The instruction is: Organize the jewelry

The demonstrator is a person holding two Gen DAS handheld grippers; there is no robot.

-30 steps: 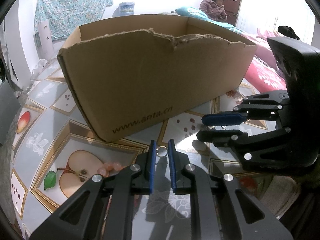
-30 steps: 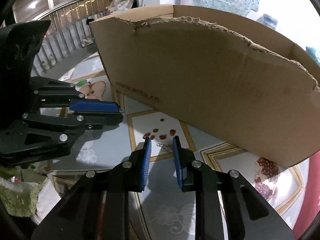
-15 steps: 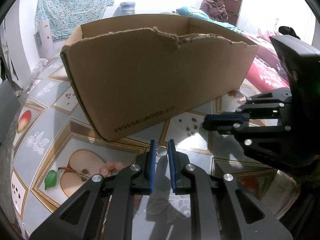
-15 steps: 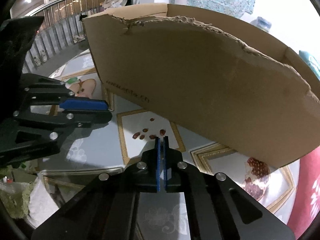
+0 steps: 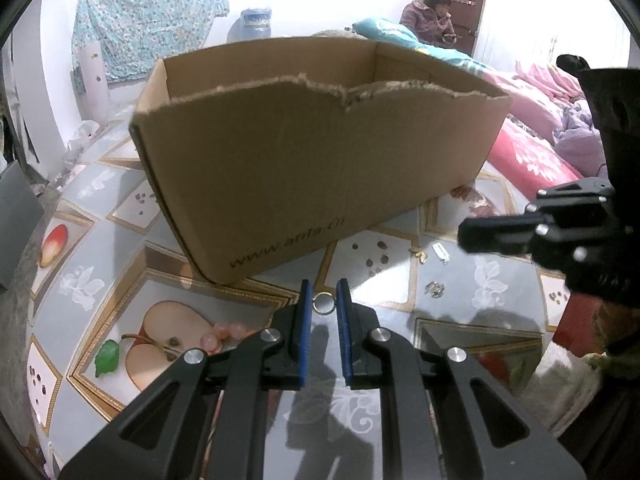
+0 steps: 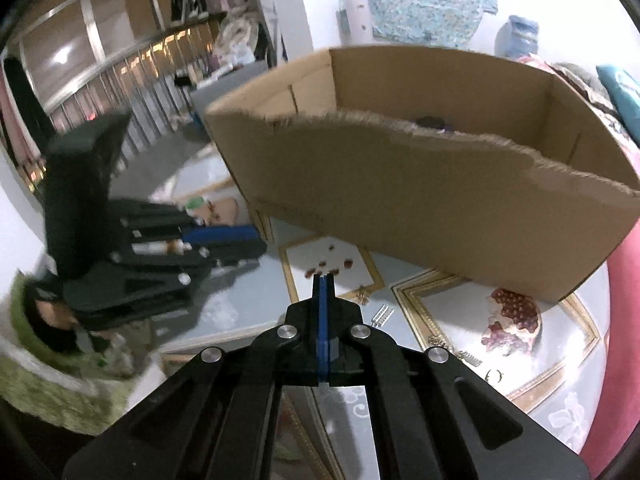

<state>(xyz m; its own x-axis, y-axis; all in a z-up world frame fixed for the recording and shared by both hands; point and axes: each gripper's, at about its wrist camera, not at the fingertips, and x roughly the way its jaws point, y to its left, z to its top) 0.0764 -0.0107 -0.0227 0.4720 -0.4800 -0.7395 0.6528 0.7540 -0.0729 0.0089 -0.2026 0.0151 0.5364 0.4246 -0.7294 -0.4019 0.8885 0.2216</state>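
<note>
One cardboard box (image 5: 312,152) sits on the fruit-print table (image 5: 100,208). The left gripper (image 5: 324,304) pinches one small silver ring (image 5: 323,304) just in front of it, while the right gripper (image 6: 323,280) has its pads pressed flat together, nothing visible between them. Three pink beads (image 5: 228,332) lie near the left fingers.
</note>
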